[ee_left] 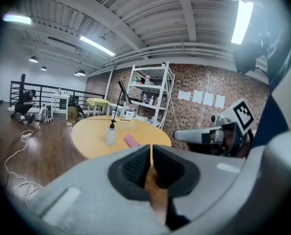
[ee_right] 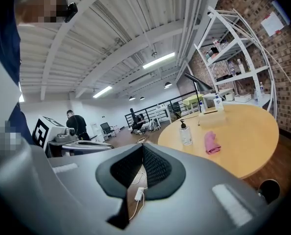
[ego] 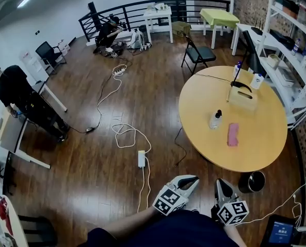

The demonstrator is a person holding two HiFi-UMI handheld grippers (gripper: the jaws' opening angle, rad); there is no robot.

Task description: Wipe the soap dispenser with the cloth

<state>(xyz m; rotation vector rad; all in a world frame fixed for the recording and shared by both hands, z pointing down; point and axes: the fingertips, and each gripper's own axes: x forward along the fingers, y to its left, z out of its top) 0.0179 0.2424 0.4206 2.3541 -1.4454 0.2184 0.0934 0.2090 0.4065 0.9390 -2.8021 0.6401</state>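
Left gripper (ego: 190, 180) & right gripper (ego: 220, 184) sit bottom centre, fingers together, empty. Soap dispenser (ego: 216, 120) stands mid-right on worktop (ego: 268, 143), cloth (ego: 233, 134) just beside. Step closer, open fingers over cloth first.

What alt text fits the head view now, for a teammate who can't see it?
A clear soap dispenser stands on a round wooden table at the right, a pink cloth lying just beside it, apart. At the bottom edge, the left gripper and right gripper are both shut and empty, short of the table.
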